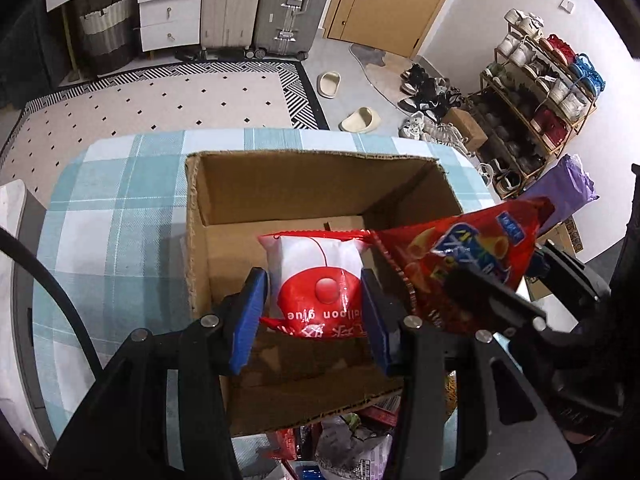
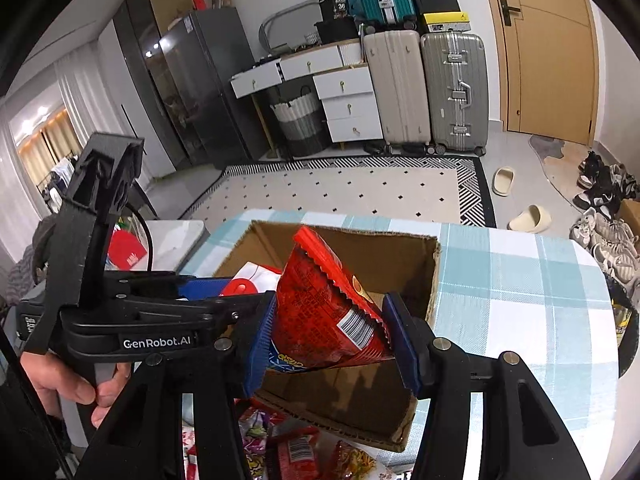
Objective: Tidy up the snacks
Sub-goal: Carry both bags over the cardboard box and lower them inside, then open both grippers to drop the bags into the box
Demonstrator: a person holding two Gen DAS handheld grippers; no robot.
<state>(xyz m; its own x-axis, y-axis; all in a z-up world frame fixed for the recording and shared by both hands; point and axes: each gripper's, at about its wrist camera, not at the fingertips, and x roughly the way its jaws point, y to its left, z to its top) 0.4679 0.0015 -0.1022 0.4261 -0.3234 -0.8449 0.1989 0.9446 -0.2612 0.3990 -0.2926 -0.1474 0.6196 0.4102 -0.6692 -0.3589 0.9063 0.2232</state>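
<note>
An open cardboard box (image 1: 280,184) (image 2: 400,248) stands on a table with a blue plaid cloth. My left gripper (image 1: 316,300) is shut on a white and red snack packet (image 1: 316,276), holding it over the inside of the box. The right gripper (image 2: 332,332) is shut on a red crisp bag (image 2: 320,308), also above the box, just to the right of the left one. In the left wrist view the red crisp bag (image 1: 460,264) and the right gripper (image 1: 500,292) show at the right. A person's hand (image 2: 68,384) holds the left gripper's handle.
A heap of loose snack packets (image 2: 288,444) (image 1: 352,440) lies in front of the box near me. The plaid tablecloth (image 1: 112,220) runs left of the box and right of it (image 2: 520,292). Suitcases, drawers, slippers and a shoe rack stand beyond the table.
</note>
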